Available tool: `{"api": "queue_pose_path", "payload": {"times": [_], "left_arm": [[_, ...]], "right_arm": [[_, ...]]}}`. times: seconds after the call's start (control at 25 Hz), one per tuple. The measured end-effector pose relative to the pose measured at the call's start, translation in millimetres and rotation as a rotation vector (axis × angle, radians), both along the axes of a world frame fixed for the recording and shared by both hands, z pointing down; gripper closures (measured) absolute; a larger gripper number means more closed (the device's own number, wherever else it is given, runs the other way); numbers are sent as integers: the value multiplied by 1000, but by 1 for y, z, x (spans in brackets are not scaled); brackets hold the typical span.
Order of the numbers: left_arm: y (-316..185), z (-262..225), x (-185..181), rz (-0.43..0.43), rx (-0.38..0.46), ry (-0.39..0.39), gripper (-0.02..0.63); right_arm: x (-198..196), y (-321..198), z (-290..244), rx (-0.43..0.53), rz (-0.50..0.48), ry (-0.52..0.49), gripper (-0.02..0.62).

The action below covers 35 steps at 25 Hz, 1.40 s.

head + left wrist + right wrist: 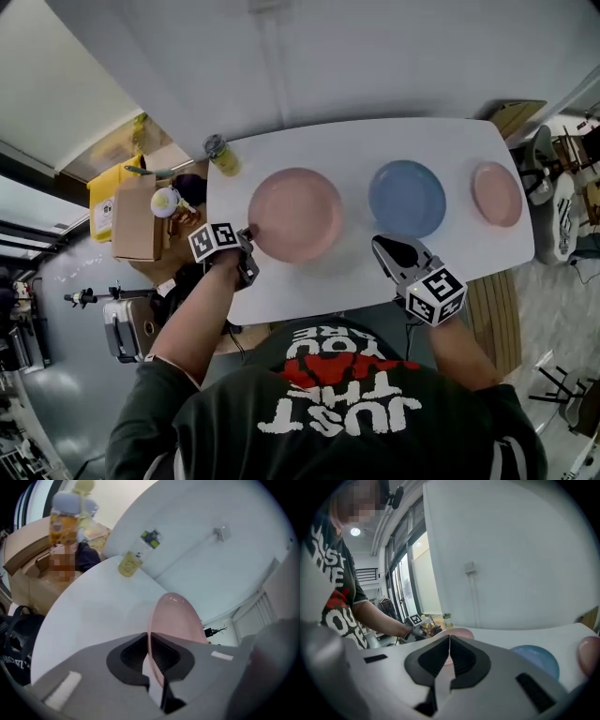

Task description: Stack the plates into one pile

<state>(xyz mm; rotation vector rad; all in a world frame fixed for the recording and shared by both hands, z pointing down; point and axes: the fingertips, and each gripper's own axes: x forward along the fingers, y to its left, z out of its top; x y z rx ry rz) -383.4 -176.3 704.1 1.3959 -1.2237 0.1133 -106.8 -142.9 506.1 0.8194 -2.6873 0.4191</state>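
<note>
Large pink plate (295, 214) at frame centre clamped at its rim by left gripper (249, 234), right gripper (382, 247) jaws pressed together, empty

White bench (375, 141): large pink plate (295, 214) toward left edge, blue plate (407, 198) in middle, small pink plate (496, 194) near right edge, bottle (222, 155) standing at far left corner.
</note>
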Motion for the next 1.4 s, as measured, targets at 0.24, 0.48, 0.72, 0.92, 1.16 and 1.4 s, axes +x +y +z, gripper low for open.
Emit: {"api": "queue_pose_path", "payload": {"times": [0.24, 0.48, 0.72, 0.92, 1.16, 1.4], "left_arm": [[-85, -43, 124, 176, 90, 23, 583], [-129, -20, 262, 307, 56, 2, 579], [-139, 14, 327, 371, 3, -93, 574], [-143, 16, 341, 429, 39, -143, 572], [-129, -4, 344, 513, 118, -107, 357], [-107, -81, 289, 479, 368, 8, 353]], "right_arm": [[86, 0, -14, 34, 179, -22, 589], [180, 21, -7, 7, 352, -32, 589], [246, 53, 15, -48, 490, -36, 589], [261, 65, 18, -57, 519, -44, 589], [249, 61, 15, -42, 490, -42, 589], [200, 41, -5, -10, 406, -37, 589]]}}
